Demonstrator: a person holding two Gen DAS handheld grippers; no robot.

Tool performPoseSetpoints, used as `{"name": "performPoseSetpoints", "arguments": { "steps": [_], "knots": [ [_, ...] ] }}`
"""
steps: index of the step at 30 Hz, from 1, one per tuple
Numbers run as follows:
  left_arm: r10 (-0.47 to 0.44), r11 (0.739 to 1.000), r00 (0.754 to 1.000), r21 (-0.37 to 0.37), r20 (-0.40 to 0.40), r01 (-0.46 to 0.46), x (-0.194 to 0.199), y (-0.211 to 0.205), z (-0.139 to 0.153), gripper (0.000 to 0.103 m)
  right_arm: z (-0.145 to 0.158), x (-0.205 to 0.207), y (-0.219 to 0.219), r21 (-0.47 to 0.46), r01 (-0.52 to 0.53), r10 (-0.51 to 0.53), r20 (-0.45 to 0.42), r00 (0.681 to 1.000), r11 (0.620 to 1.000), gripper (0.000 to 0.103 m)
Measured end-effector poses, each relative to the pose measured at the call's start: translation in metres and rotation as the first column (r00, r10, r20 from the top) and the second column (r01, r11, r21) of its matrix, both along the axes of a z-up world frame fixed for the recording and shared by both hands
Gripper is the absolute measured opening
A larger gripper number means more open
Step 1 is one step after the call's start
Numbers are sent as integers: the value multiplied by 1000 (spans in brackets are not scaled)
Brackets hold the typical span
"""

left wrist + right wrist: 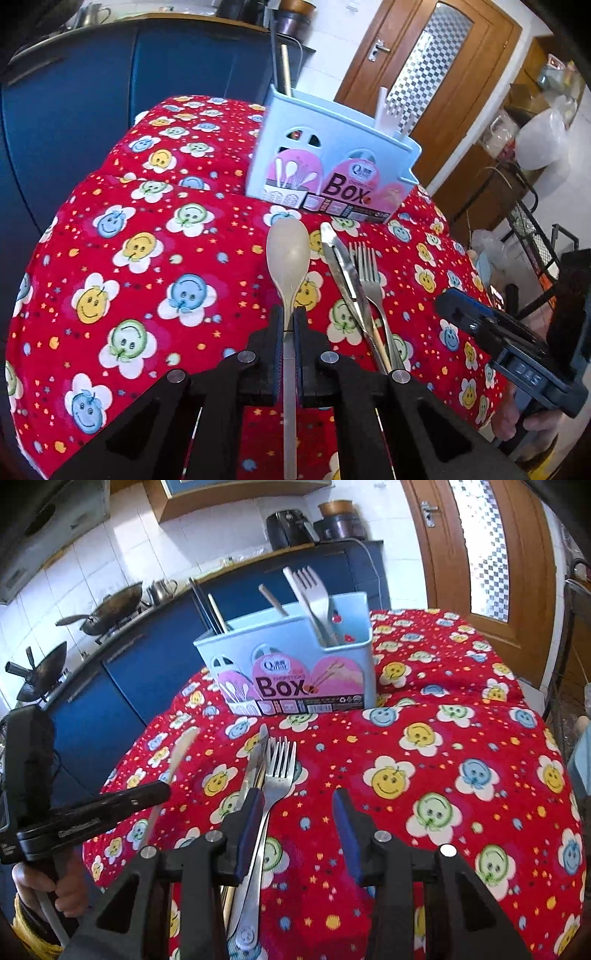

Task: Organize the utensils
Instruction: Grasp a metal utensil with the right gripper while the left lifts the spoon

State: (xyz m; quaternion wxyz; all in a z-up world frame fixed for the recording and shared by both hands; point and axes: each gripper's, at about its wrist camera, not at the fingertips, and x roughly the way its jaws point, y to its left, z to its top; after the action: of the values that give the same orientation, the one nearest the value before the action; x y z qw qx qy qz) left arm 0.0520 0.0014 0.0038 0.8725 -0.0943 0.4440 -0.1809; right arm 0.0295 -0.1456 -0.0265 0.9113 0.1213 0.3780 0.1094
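Blue box (pixel 295 657) holds forks (pixel 310 590) and chopsticks (pixel 207 605).

I am in a kitchen with white tiled walls (pixel 122 546) and dark blue cabinets (pixel 110 74) under a wooden counter. Two woks (pixel 110 609) sit on the stove to my left. A wooden door (pixel 436 74) with patterned glass stands to my right, daylight coming through.

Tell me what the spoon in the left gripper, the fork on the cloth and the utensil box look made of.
Spoon: matte beige, probably plastic; no glint.
Fork: shiny silver with bright reflections, likely stainless steel.
Utensil box: pale blue, smooth moulded walls with cut-outs, apparently plastic, with a printed pink label.
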Motion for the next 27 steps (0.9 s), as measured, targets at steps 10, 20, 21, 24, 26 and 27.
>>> {"name": "performPoseSetpoints", "arguments": {
  "steps": [10, 20, 21, 24, 26, 27],
  "knots": [
    [18, 1000, 1000, -23, 3, -18, 5, 10, -4, 5, -22, 48, 10, 22, -80, 82, -94, 992, 997, 43],
    [11, 999, 1000, -35, 9, -11, 10, 10, -3, 5, -28, 74, 10, 49, -119, 123, -89, 988, 992, 26],
    [11, 999, 1000, -36, 9, -11, 10, 10, -3, 5, -28, 75, 9, 58, -126, 131, -89, 987, 990, 18],
    [11, 999, 1000, -35, 7, -10, 11, 10, -4, 5, -29, 76, 7, 93, -141, 149, -84, 985, 986, 9],
    [10, 999, 1000, -35, 6, -10, 12, 9, -4, 5, -27, 73, 6, 98, -142, 149, -68, 987, 985, 8],
    [10, 999, 1000, -35, 6, -10, 11, 9, -4, 5, -26, 71, 6, 101, -143, 149, -63, 987, 985, 7]
  ]
}}
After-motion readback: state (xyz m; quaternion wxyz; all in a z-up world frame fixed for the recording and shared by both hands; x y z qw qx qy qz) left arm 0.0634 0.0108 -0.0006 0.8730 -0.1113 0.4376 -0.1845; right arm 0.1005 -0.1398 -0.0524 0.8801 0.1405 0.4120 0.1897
